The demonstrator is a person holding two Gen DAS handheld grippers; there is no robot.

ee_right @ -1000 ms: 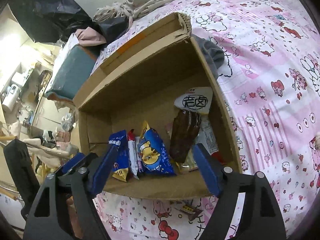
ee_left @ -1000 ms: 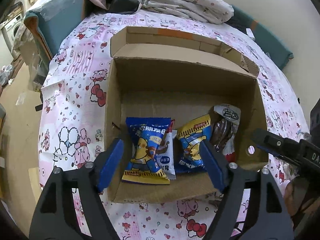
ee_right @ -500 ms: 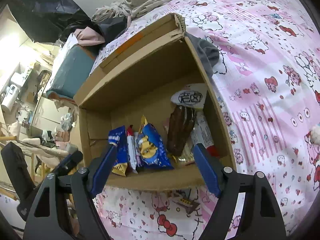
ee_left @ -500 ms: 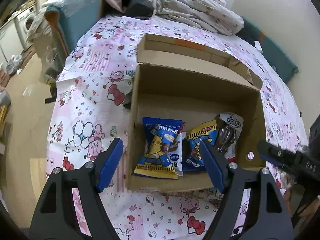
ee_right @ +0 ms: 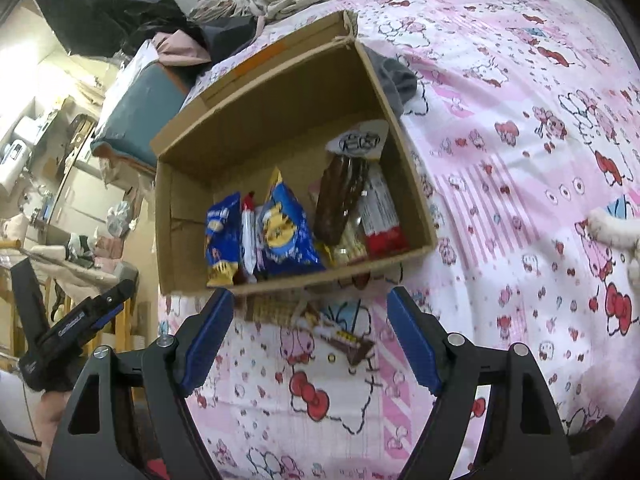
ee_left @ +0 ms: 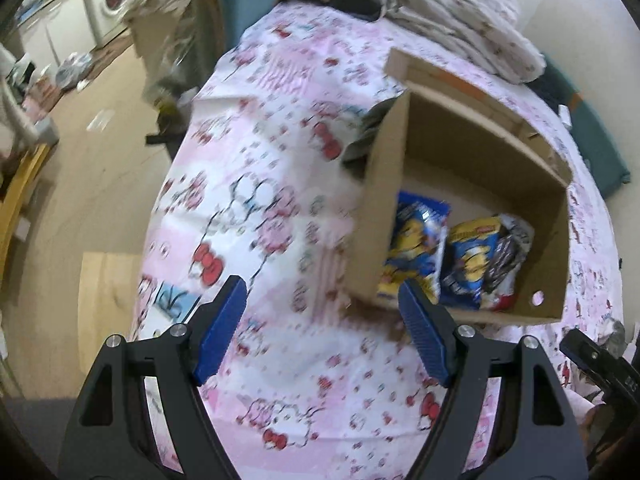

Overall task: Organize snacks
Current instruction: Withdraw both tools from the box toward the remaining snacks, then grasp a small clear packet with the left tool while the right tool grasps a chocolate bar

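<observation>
Snacks are all sitting packed along the near wall of the cardboard box [ee_right: 412,200], which is resting on a bed covered with a pink cartoon-print sheet [ee_right: 520,128]. From the right wrist view, going left to right inside the box: a blue and yellow packet [ee_right: 222,236], a thin white wrapper with a red tip [ee_right: 249,236] standing on edge just beside it, a bigger blue bag with a yellow character [ee_right: 286,232], then a dark brown snack in clear wrap [ee_right: 340,196] with a white label on top, leaning against a red and white pack [ee_right: 380,216] at the right wall. They're all touching or overlapping each other.

One more snack is lying outside the box, a brown wrapped bar [ee_right: 344,340] on the sheet just in front of the near wall, with what looks like a wafer-patterned piece [ee_right: 272,312] next to it, right under the box edge.

Right gripper [ee_right: 310,340] is hovering over that loose bar with its blue pads spread wide apart, gripping nothing. Left gripper [ee_left: 322,332] is hanging over bare sheet to the left of the box, also spread wide with nothing between the pads; its right pad is overlapping the box's near corner in the view, can't tell if it's touching. That left view is pretty motion-blurred.

Rumpled bedding [ee_left: 460,20] is piled up past the far end of the box, and there's a washing machine [ee_left: 108,0] showing off in the room's background.
</observation>
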